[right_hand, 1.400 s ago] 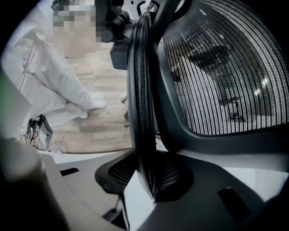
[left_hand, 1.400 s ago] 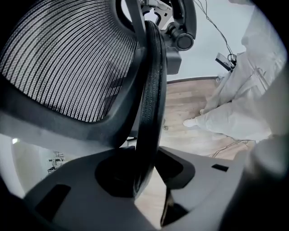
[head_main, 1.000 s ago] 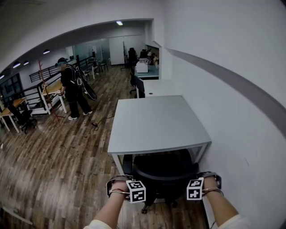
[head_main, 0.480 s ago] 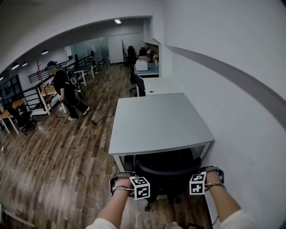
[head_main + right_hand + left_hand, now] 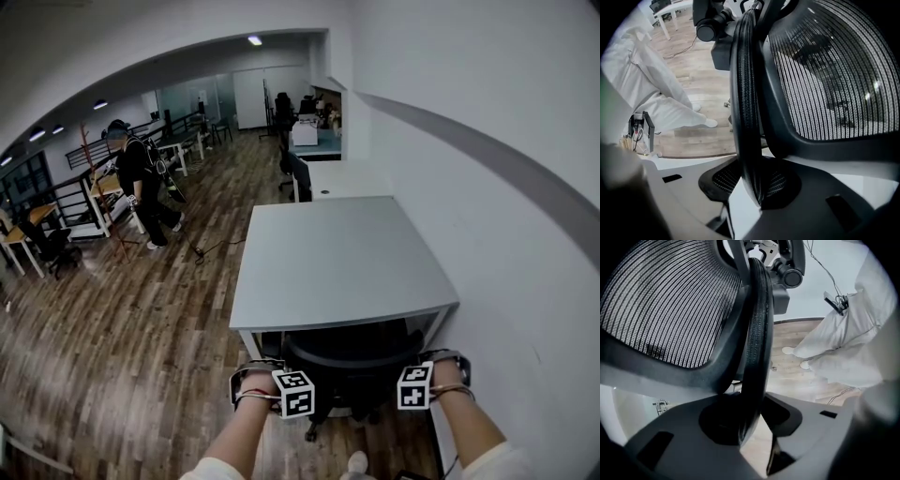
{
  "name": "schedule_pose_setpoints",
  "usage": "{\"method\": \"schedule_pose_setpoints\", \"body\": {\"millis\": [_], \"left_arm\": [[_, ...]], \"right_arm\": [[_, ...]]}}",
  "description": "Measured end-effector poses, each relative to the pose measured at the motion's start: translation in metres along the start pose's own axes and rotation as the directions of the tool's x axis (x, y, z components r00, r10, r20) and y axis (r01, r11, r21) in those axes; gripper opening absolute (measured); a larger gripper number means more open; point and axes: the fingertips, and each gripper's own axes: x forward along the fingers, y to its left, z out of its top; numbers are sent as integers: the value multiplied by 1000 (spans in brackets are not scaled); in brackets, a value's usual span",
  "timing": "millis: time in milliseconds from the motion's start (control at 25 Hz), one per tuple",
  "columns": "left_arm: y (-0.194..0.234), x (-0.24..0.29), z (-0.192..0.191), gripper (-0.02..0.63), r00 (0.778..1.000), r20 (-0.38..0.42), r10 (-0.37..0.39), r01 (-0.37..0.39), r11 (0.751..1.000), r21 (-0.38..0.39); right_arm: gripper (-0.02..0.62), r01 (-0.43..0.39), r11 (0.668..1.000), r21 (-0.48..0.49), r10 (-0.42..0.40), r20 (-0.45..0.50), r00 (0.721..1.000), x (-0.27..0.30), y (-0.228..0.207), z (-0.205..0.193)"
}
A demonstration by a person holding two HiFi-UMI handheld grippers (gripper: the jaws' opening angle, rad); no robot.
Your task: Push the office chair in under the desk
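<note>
A black mesh office chair (image 5: 352,367) stands at the near edge of the light grey desk (image 5: 342,248), its seat mostly hidden under the top. My left gripper (image 5: 286,380) grips the backrest's left edge and my right gripper (image 5: 414,375) grips its right edge. In the left gripper view the padded rim of the backrest (image 5: 757,333) runs down between the jaws of the left gripper (image 5: 750,420), which are shut on it. In the right gripper view the same rim (image 5: 745,98) sits pinched in the right gripper (image 5: 757,185).
A white wall (image 5: 506,216) runs close along the desk's right side. Wood floor (image 5: 122,337) stretches to the left. A person (image 5: 136,183) in dark clothes stands far back left among other desks and chairs. My own shoe (image 5: 356,461) shows below the chair.
Both grippers have moved forward with the backrest, and the chair has slid further under the desk. The person in the background has shifted place.
</note>
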Motion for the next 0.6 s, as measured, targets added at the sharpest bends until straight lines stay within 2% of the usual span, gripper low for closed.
{"method": "schedule_pose_setpoints", "body": {"millis": [600], "left_arm": [[51,20,-5,126,999,-32,-6,5,1000,-29]], "right_arm": [[130,14,1000,-28,-13,21,1000,26,-60,10]]}}
